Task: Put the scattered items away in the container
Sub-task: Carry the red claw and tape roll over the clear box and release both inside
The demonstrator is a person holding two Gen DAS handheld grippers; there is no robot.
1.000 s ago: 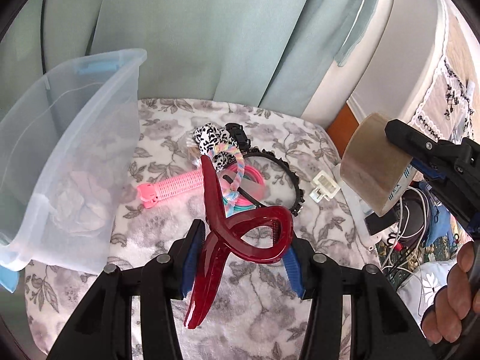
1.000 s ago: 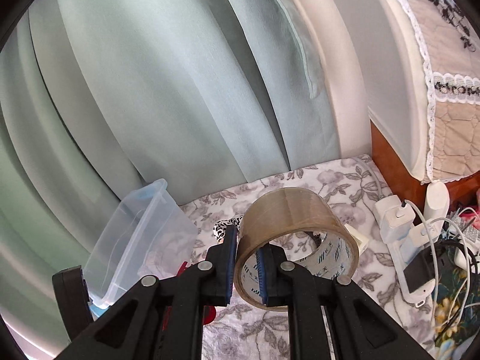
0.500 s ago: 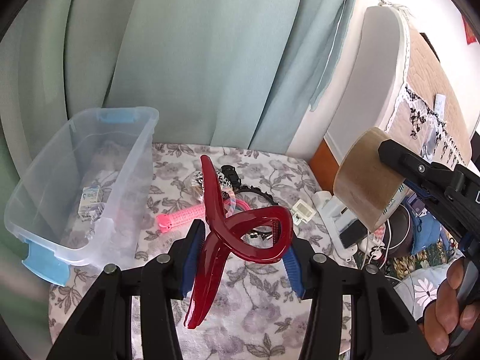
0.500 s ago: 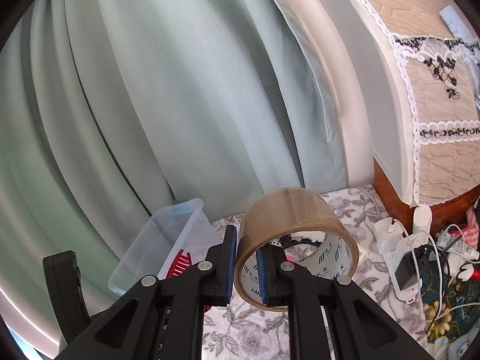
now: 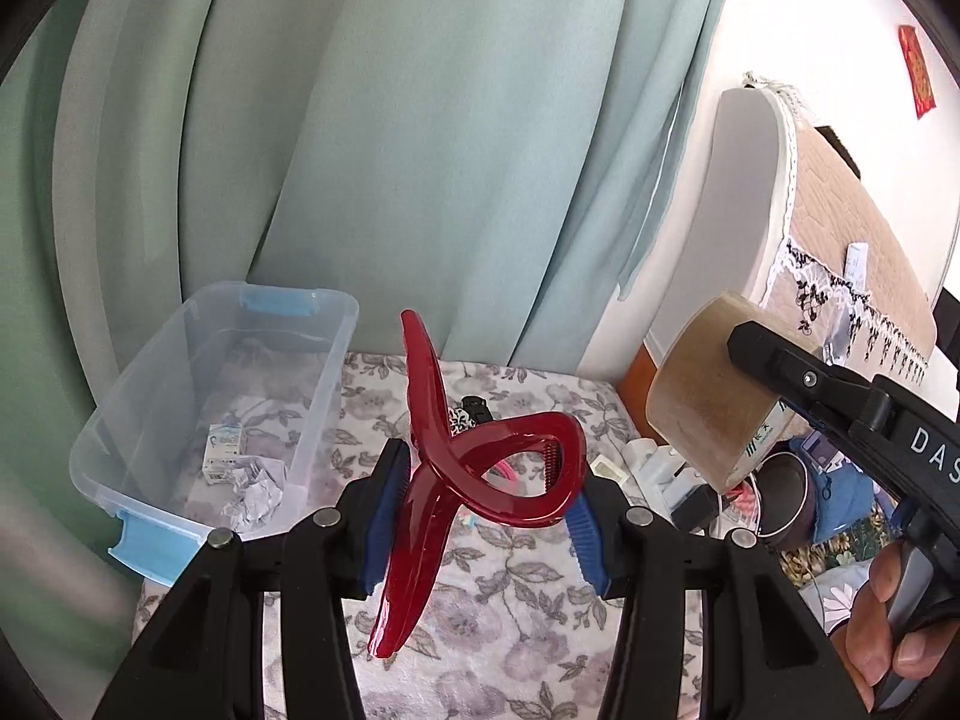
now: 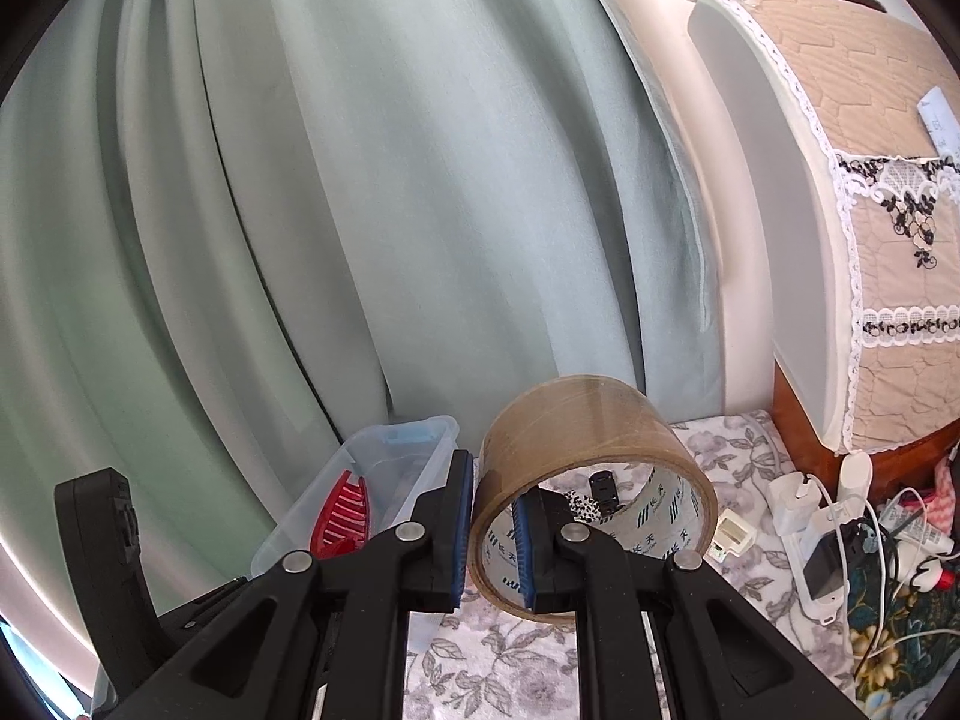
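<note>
My left gripper (image 5: 489, 516) is shut on a large red hair claw (image 5: 474, 468) and holds it high above the floral table. The clear plastic bin (image 5: 150, 396) with blue latches stands at the left, with a small box and crumpled paper inside. My right gripper (image 6: 493, 540) is shut on the wall of a brown packing tape roll (image 6: 591, 438), also held in the air; the roll shows at the right of the left wrist view (image 5: 702, 396). The bin (image 6: 414, 450) and the red claw (image 6: 345, 513) show at the lower left of the right wrist view.
A floral cloth (image 5: 510, 612) covers the table. Hair items lie behind the claw, among them a black clip (image 6: 603, 489). A small white box (image 6: 735, 534) lies near the right edge. Chargers and cables (image 6: 828, 546) sit to the right. Green curtains hang behind.
Both grippers have risen with their loads and pulled back from the table. The bin's inside has come into view, and the pile of hair items now lies mostly hidden behind the claw.
</note>
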